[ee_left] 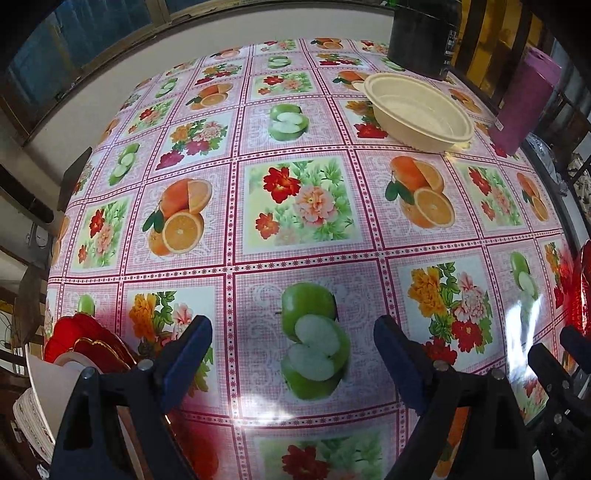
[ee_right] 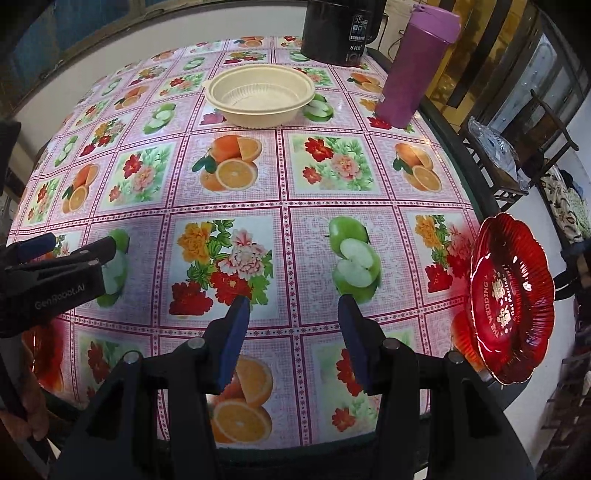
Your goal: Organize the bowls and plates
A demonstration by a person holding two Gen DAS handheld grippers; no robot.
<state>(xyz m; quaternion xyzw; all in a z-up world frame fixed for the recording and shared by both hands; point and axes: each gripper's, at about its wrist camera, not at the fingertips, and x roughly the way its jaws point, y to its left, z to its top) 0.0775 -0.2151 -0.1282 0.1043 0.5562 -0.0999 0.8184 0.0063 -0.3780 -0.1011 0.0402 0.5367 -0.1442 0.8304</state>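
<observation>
- Right now both my grippers are empty: my left gripper (ee_left: 291,354) has its fingers spread wide, and my right gripper (ee_right: 291,336) has its fingers apart too
- The cream bowl (ee_right: 260,98) sits far ahead on the flowery tablecloth (ee_right: 295,221), straight in front of my right gripper, so I think that one is nearer to it
- It is round, shallow and empty, just beside the purple bottle (ee_right: 417,62)
- A red plate (ee_right: 511,306) sits at the table edge on my right, and more plates (ee_left: 74,354) are stacked by my left gripper

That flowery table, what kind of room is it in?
Probably a home dining room or kitchen. The table wears a fruit-and-flower plastic cloth, with a cream bowl, a purple flask and a black cooking pot on it, and a window behind.
</observation>
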